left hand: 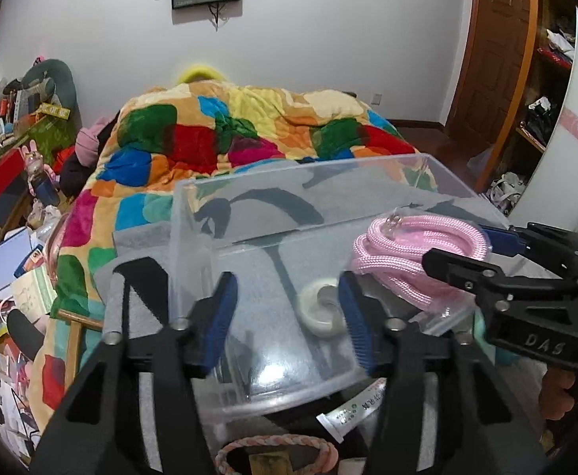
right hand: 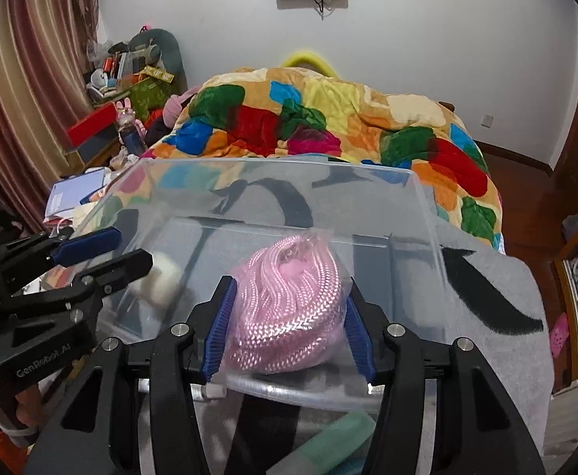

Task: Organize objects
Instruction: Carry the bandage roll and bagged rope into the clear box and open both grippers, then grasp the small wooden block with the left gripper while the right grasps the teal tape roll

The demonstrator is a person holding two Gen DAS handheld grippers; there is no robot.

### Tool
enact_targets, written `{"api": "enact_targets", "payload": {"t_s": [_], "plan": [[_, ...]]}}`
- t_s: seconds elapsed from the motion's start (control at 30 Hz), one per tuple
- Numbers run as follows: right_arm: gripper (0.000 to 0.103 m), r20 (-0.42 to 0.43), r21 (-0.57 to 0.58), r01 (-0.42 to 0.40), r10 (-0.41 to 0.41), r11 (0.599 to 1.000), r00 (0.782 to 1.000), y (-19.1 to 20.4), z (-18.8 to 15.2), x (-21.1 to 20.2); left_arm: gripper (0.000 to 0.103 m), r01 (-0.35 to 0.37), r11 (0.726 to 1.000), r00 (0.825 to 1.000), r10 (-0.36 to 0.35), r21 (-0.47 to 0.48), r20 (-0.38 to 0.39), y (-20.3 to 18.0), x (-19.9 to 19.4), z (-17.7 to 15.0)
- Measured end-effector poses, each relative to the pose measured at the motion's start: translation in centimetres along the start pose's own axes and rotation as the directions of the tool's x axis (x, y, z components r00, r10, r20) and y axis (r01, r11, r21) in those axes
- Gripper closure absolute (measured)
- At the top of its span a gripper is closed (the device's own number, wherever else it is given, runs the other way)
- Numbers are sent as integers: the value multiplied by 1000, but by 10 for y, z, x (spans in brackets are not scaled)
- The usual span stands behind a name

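Seen from the left wrist, the left gripper (left hand: pixel 287 316) hangs over the near wall of a clear plastic bin (left hand: pixel 249 213), its blue-padded fingers spread apart with nothing clamped between them. A white tape roll (left hand: pixel 322 312) shows just inside the right pad, blurred, and I cannot tell whether it touches the pad. To the right, the right gripper (left hand: pixel 470 251) reaches in over the bin's rim, gripping a coil of pink rope (left hand: pixel 407 253) in a clear bag. A braided pink bracelet (left hand: pixel 277 449) lies on the grey cloth (left hand: pixel 257 273) below the bin, beside a small white tube (left hand: pixel 348 411).

From the right wrist, the right gripper (right hand: pixel 287 324) is clenched on the bagged pink rope (right hand: pixel 289 308), both pads pressed into its sides, held above the bin's (right hand: pixel 423 206) near wall. The left gripper (right hand: pixel 107 253) comes in from the left with its fingers parted, the white roll (right hand: pixel 158 281) just past them. A patchwork quilt (right hand: pixel 328 118) covers the bed behind.
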State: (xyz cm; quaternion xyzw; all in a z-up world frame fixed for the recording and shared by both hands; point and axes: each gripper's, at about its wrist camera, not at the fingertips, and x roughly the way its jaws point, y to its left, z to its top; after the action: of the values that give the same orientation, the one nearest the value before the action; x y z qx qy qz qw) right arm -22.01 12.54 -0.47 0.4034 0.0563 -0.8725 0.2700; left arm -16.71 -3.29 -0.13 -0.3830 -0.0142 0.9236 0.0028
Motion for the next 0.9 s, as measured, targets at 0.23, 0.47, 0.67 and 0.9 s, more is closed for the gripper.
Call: {"api": "enact_targets", "payload": {"t_s": [0.23, 0.47, 0.67, 0.9], "plan": [[46, 59, -10, -5, 5, 1000, 998, -6, -13, -41, 40, 2, 1000, 999, -3, 21, 32, 1, -33, -8], [34, 116, -61, 60, -53, 996, 992, -14, -49, -86, 39, -2, 1000, 1000, 2, 27, 15, 12, -56, -44], [30, 92, -121, 114, -103, 986, 990, -17, -83, -94, 47, 3, 999, 1000, -3, 39, -12, 8, -62, -74], [30, -2, -122, 92, -93, 988, 996, -23, -107, -68, 59, 23, 999, 997, -20, 48, -77, 6, -49, -100]]}}
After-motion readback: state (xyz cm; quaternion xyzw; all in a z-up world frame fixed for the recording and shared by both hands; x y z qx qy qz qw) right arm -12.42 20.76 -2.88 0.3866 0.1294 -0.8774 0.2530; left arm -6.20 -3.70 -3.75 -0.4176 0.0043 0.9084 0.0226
